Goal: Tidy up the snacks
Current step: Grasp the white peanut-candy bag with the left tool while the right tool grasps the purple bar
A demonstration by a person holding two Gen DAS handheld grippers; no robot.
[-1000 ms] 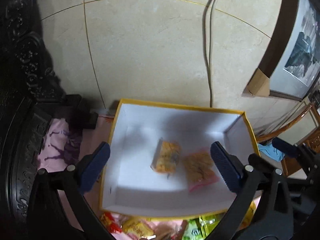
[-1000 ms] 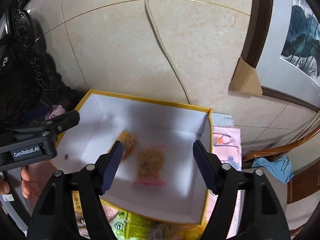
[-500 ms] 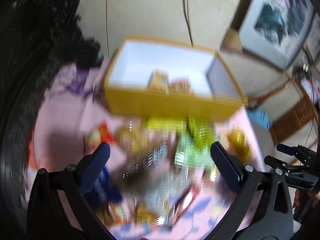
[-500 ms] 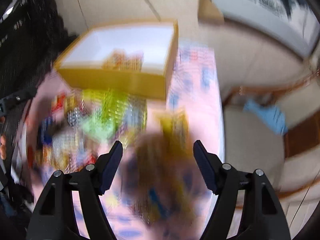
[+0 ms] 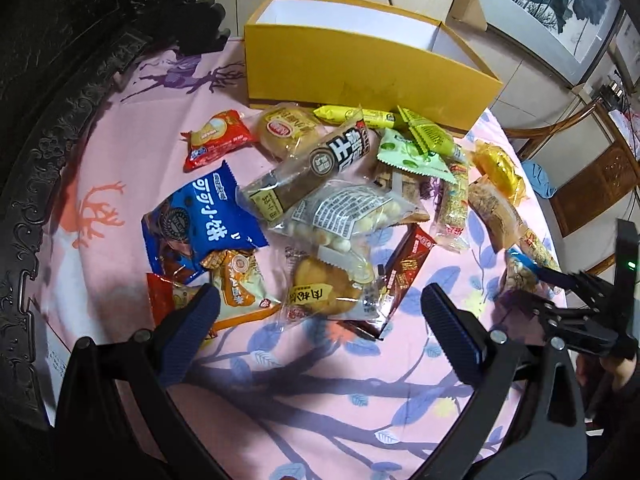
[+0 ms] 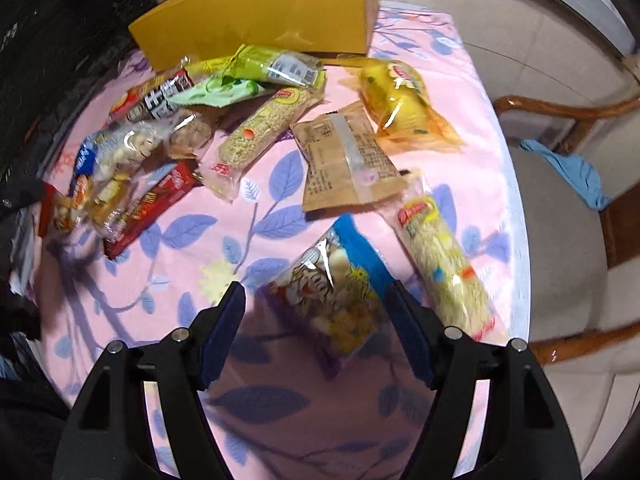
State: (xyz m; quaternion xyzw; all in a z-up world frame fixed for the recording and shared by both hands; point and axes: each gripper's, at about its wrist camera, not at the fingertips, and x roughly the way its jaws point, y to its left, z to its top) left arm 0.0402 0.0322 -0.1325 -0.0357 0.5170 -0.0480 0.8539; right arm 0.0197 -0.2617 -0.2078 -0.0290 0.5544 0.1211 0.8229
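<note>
Several wrapped snacks lie in a heap on the pink leaf-print cloth (image 5: 320,392) in front of a yellow box (image 5: 360,64) with a white inside. My left gripper (image 5: 320,320) is open and empty, hovering over a clear-wrapped round bun (image 5: 324,292) at the heap's near edge, with a dark red packet (image 5: 404,276) beside it. My right gripper (image 6: 316,312) is open too. A clear packet with a blue end (image 6: 332,292) lies flat on the cloth between its fingers, and the pads are apart from it. A long yellow-white bar (image 6: 444,268) lies just to the right.
Dark carved furniture (image 5: 48,120) borders the cloth on the left. A wooden chair with a blue rag (image 6: 568,168) stands past the table's right edge. The box (image 6: 272,12) sits at the far side against the wall. The right tool's black frame (image 5: 580,312) shows low on the right in the left wrist view.
Both grippers have drawn back from above the open box and come down over the snack heap. The box now stands at the far side. Both jaws stayed open.
</note>
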